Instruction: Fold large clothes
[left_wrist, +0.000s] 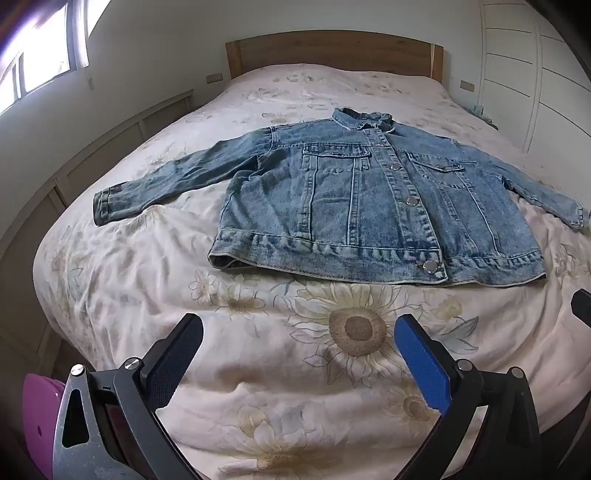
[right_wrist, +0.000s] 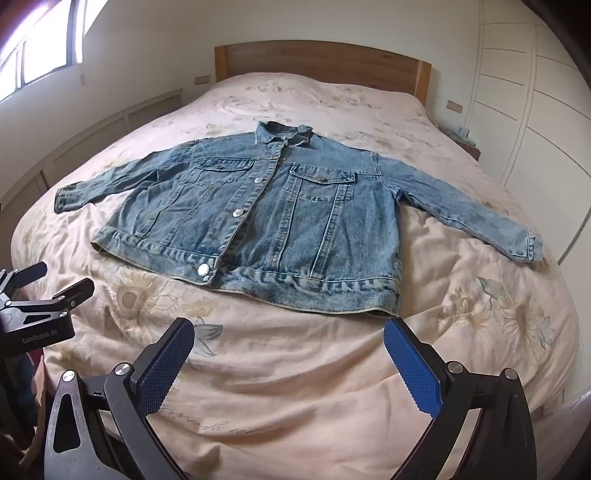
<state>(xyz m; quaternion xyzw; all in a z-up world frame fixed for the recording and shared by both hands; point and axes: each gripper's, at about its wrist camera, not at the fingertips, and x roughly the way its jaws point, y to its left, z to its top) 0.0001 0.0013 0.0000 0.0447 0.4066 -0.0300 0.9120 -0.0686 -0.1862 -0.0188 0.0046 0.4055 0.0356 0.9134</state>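
A blue denim jacket lies flat and buttoned, front up, on the bed, collar toward the headboard and both sleeves spread out to the sides. My left gripper hovers open over the quilt short of the jacket's hem, nothing between its fingers. My right gripper stands open the same way, just short of the hem's right part. In the right wrist view the left gripper shows at the left edge, apart from the jacket.
The bed carries a pale sunflower quilt with a wooden headboard behind. White wardrobe doors stand at the right, a window at the left. A purple object sits low at the bed's left corner.
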